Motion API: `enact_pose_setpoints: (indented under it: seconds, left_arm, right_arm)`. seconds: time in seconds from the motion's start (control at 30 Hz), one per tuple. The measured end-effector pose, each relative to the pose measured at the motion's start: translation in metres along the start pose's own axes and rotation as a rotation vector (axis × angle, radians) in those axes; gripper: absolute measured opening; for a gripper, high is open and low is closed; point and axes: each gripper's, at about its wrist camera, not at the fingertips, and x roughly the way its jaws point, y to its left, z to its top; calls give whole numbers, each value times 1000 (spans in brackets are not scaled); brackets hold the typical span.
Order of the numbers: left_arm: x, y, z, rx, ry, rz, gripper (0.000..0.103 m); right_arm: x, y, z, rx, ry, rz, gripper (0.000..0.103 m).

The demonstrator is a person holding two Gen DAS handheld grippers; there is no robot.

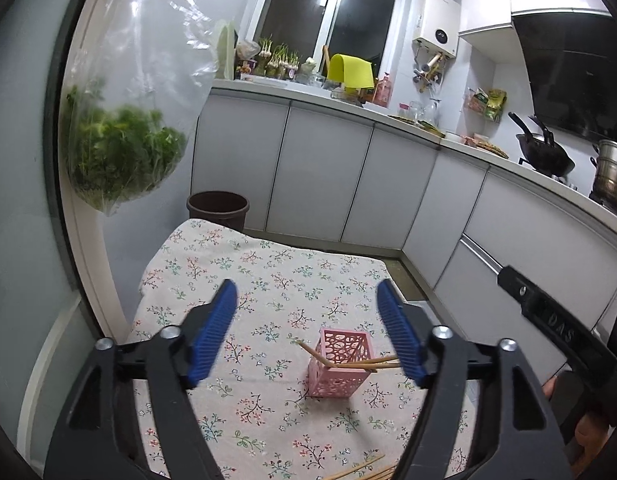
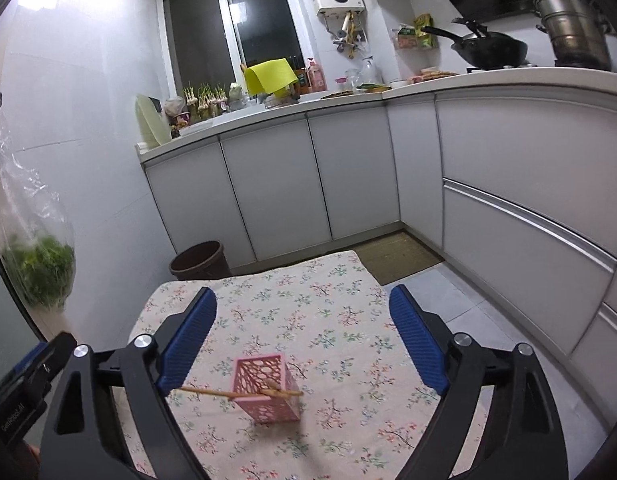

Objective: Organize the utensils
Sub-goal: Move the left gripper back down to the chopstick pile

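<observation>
A pink cut-out utensil holder (image 1: 340,364) (image 2: 266,390) stands on the floral tablecloth (image 1: 268,280) (image 2: 308,312). Wooden chopsticks (image 1: 364,363) (image 2: 236,393) lean across its rim, their ends sticking out to the side. More loose chopsticks (image 1: 360,469) lie at the near edge in the left wrist view. My left gripper (image 1: 308,332) stands open above and behind the holder, nothing between its blue pads. My right gripper (image 2: 304,336) is open too, wide, with the holder below and between its fingers, untouched.
A brown bin (image 1: 218,208) (image 2: 198,260) stands on the floor beyond the table. A clear bag of greens (image 1: 120,152) (image 2: 40,272) hangs at the left. White cabinets (image 1: 348,176) and a crowded counter run along the back and right. A floor mat (image 2: 396,256) lies past the table.
</observation>
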Motion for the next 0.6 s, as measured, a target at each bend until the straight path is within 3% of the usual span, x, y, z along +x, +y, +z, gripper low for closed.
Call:
enact_pose_setpoints:
  seconds: [0.17, 0.33, 0.6]
  left_arm:
    - [-6, -11, -4, 26, -10, -6, 80]
    - [-15, -15, -10, 30, -17, -16, 95]
    - [-27, -25, -23, 72, 11, -27, 96]
  right_arm:
    - [-12, -5, -9, -13, 8, -14, 94]
    - [-22, -11, -12, 0, -1, -58, 96]
    - [-37, -28, -22, 34, 14, -145, 96]
